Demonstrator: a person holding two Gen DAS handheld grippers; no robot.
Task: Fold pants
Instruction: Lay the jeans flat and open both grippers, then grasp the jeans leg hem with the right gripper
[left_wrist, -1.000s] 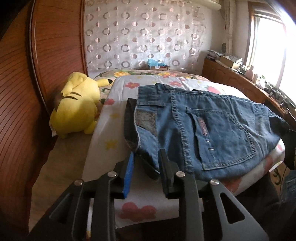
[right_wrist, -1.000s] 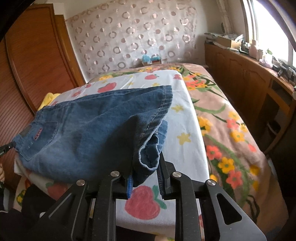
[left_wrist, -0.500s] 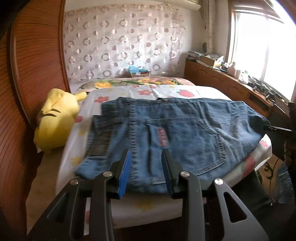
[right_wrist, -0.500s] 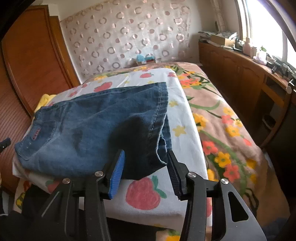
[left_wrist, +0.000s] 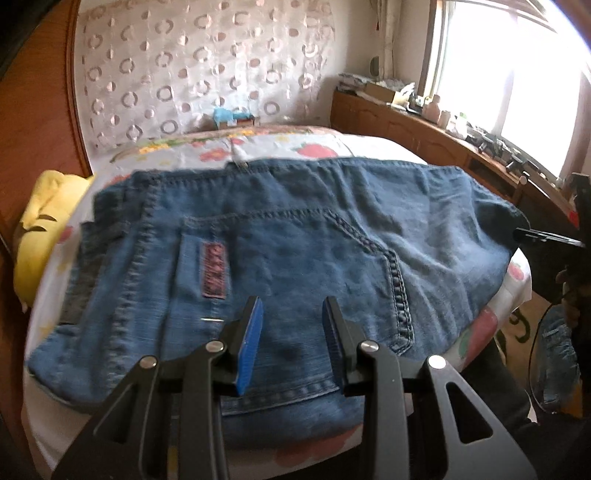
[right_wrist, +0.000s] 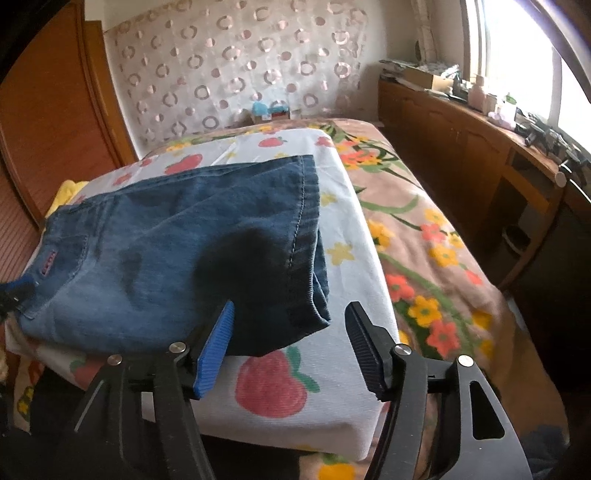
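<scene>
Both sets of jaws are standing parted and empty: the left gripper (left_wrist: 291, 325) is hovering over the folded jeans (left_wrist: 280, 251) lying just ahead on the bed (right_wrist: 340, 229); the right gripper (right_wrist: 290, 343) is flanking the hem corner. Smoothing should probably press flat without dragging layers.

This is a bedroom in a home. A bed (right_wrist: 436, 236) with a brown flowered bedspread fills the middle, and a white folded quilt (right_wrist: 351, 258) printed with strawberries lies on its near end. A yellow Pikachu plush toy (left_wrist: 40, 229) sits at the left beside a curved wooden panel (left_wrist: 40, 110). A sheer curtain with ring patterns (left_wrist: 203, 66) covers the far wall. On the right, a low wooden cabinet (right_wrist: 461, 133) cluttered with bottles and boxes runs under a bright window (left_wrist: 517, 74).
</scene>
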